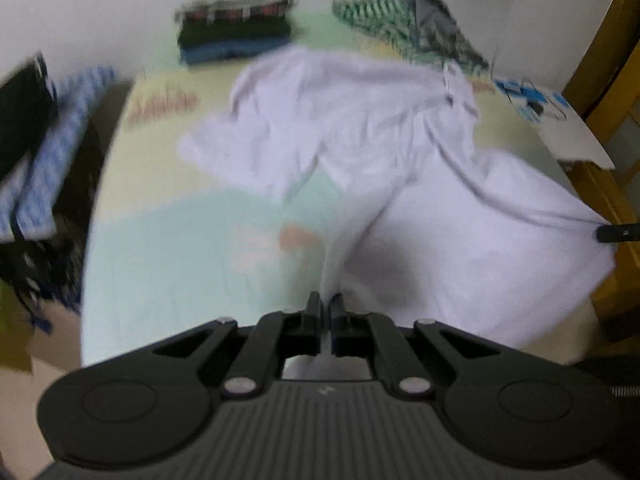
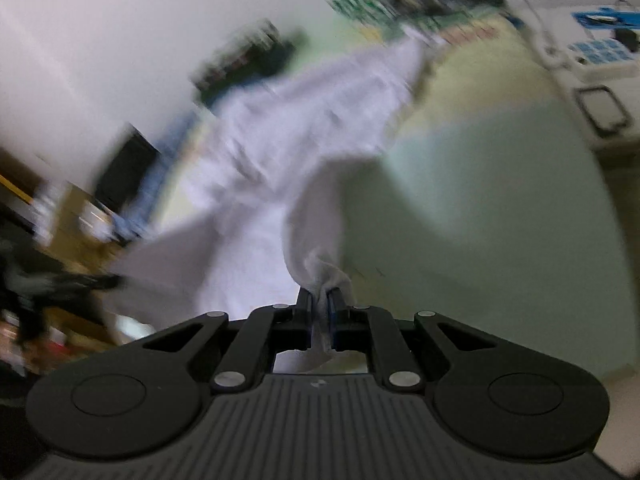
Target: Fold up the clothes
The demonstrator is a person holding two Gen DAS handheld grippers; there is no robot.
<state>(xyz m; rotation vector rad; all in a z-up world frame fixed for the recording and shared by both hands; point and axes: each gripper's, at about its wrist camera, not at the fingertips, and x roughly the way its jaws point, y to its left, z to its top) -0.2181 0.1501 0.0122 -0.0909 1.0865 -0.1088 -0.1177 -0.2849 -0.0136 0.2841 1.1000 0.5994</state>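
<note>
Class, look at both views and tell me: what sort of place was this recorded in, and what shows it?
Probably a room in a home, used for laundry: a white garment spread on a pastel-covered surface, a stack of folded clothes by the wall, and unfolded striped clothes waiting behind.

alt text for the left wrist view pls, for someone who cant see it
The left gripper, jaws shut, pinches an edge of a white garment spread over a pastel bed. A stack of folded clothes sits at the far edge near a striped green heap. The image is blurred.
</note>
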